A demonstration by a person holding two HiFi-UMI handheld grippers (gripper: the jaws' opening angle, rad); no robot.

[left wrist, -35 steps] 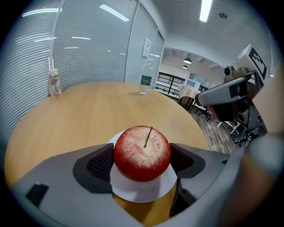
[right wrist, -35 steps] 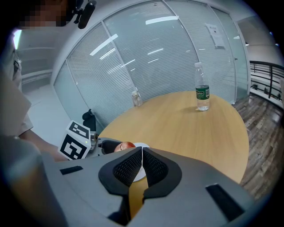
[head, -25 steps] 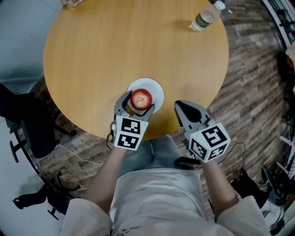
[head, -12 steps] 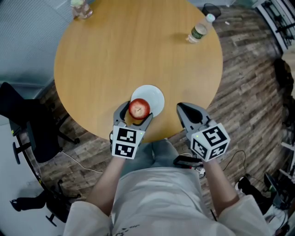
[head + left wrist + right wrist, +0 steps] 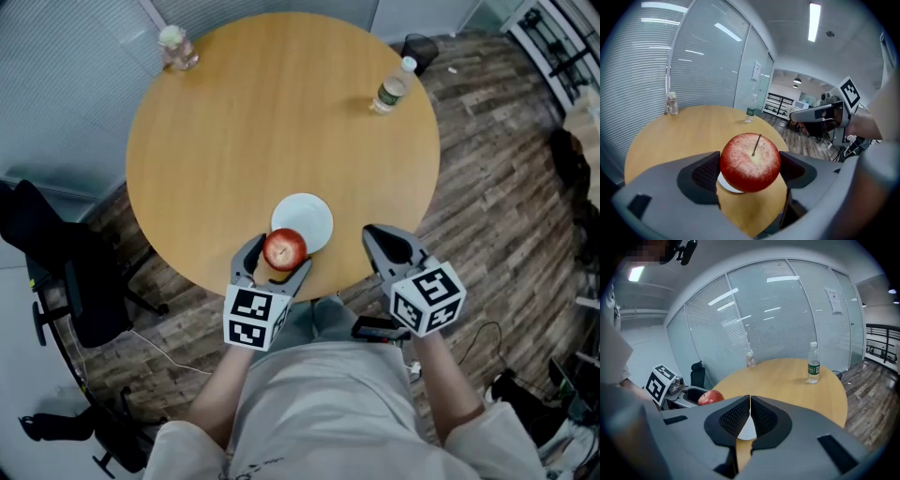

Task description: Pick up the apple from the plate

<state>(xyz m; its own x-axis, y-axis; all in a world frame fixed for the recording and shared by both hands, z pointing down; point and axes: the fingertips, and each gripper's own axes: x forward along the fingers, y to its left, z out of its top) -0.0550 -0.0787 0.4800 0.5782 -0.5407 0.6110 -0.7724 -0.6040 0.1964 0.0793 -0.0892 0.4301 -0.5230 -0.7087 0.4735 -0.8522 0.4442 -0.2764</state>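
A red apple (image 5: 285, 249) (image 5: 750, 162) with a thin stem hangs above the near edge of the round table, and my left gripper (image 5: 273, 259) (image 5: 750, 169) is shut on it, one pad on each side. The white plate (image 5: 303, 221) lies bare on the table just beyond the apple; a sliver of the plate (image 5: 727, 187) shows under the fruit. My right gripper (image 5: 388, 246) (image 5: 750, 417) is shut with nothing in it, to the right of the plate near the table's edge. From there the apple (image 5: 710, 397) shows at the left.
A water bottle (image 5: 390, 88) (image 5: 813, 364) stands at the round wooden table's (image 5: 281, 112) far right. A small clear jar (image 5: 175, 47) (image 5: 671, 104) stands at its far left. A black office chair (image 5: 56, 272) is at the left on the wood floor.
My left gripper has drawn the apple back off the plate toward the table's near edge and lifted it. The right gripper has kept its place.
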